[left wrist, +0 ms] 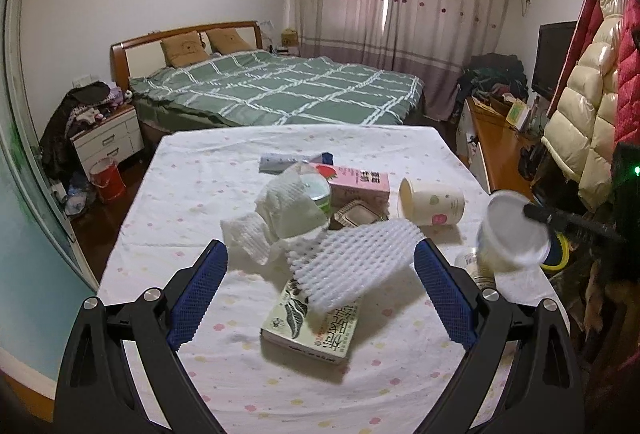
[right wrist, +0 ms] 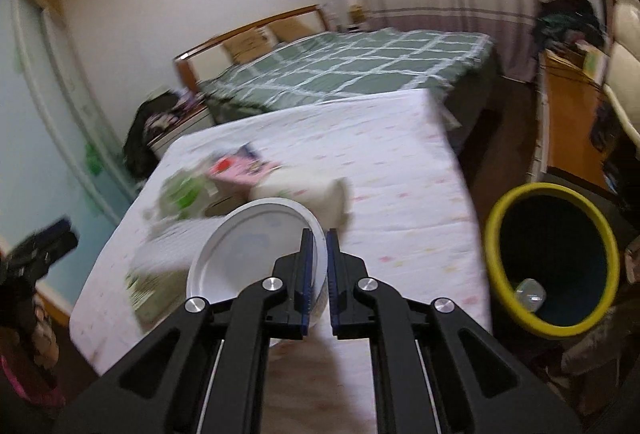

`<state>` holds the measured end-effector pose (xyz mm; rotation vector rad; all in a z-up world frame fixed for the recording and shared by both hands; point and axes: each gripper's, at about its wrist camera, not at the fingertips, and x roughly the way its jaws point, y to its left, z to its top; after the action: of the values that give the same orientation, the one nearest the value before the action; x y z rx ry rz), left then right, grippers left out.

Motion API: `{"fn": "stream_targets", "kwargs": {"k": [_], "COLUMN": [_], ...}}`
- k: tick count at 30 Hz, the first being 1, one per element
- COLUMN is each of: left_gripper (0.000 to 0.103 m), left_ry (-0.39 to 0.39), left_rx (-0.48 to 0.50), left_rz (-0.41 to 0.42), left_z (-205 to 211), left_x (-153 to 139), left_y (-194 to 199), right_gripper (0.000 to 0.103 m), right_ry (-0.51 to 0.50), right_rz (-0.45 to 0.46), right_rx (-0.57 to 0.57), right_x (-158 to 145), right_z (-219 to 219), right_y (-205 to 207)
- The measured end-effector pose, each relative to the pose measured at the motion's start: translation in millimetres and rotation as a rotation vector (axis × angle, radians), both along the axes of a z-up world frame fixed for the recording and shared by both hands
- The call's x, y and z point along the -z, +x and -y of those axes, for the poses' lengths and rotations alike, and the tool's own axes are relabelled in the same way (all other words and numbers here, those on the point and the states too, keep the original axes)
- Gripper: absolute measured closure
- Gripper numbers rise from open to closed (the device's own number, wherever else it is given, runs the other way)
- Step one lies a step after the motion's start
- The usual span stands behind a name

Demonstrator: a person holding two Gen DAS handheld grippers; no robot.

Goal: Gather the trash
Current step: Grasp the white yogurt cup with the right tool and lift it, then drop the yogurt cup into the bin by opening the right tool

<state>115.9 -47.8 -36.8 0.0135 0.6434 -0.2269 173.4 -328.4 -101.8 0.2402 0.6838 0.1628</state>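
Note:
My left gripper (left wrist: 320, 248) is open above the cloth-covered table (left wrist: 200, 194). A white foam net sleeve (left wrist: 352, 262) lies between its blue pads (left wrist: 200, 298), resting on a green-printed box (left wrist: 316, 318), and neither pad touches it. Behind are crumpled white foam wrap (left wrist: 280, 218), a pink carton (left wrist: 356, 182) and a paper cup (left wrist: 432, 200) on its side. My right gripper (right wrist: 318, 234) is shut on the wall of a white plastic cup (right wrist: 248, 258), lifted off the table's right side (left wrist: 512, 234). A yellow-rimmed bin (right wrist: 552, 258) stands to the right.
A small clear item (right wrist: 530, 294) lies inside the bin. Another cup (left wrist: 476, 266) stands by the table's right edge. Beyond the table is a green-quilted bed (left wrist: 280, 86). A nightstand (left wrist: 108, 138) and a red bucket (left wrist: 108, 178) stand at the left, and coats (left wrist: 580, 114) hang at the right.

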Motion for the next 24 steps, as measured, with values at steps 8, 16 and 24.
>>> {"fn": "stream_targets", "kwargs": {"k": [8,16,24], "left_gripper": [0.010,0.010,0.010], "left_ry": [0.016,0.036,0.047], "left_rx": [0.018,0.055,0.077], "left_rz": [-0.018,-0.034,-0.075], "left_z": [13,28,39], "left_x": [9,17,30], "left_y": [7,16,26], "right_gripper": [0.096,0.096,0.093], "right_ry": [0.050,0.050,0.050], "right_rz": [-0.023,-0.107,-0.186], "right_rx": [0.231,0.477,0.547], "right_x": [14,51,83], "right_z": [93,182,216], "right_y": [11,28,46]}}
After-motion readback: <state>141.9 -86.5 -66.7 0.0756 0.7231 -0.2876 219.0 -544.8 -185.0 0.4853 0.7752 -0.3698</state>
